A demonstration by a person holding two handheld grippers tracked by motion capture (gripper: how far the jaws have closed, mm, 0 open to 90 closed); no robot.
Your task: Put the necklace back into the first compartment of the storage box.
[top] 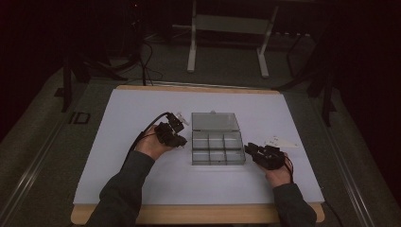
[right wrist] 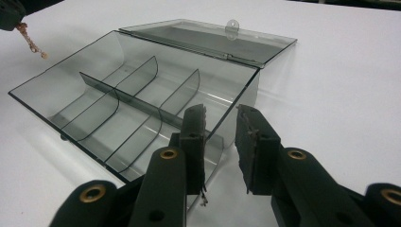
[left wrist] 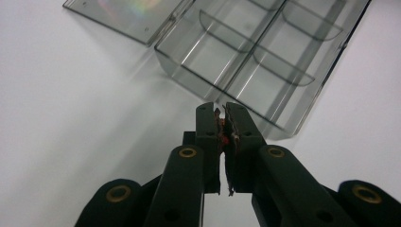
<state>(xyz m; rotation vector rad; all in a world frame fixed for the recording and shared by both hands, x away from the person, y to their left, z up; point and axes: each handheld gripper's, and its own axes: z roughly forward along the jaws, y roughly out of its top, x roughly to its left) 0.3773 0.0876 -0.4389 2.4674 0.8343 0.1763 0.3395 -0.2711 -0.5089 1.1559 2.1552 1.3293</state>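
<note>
No readable text, labels, nos. or brand marks on anything in view

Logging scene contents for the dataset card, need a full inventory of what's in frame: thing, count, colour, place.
Compartment box: 1, clear grey plastic, six cells with nothing visible in them, table centre.
Box lid: 1, clear grey, open, lying flat behind the box.
Small white pieces: a few, white, right of the box; too small to identify.
Table: 1, white top, wood edge.
Metal stand: 1, pale grey, on the floor beyond the table.
Left gripper: 1, black, left of the box, jaws nearly closed on a small reddish bit.
Right gripper: 1, black, right of the box, jaws apart.
</note>
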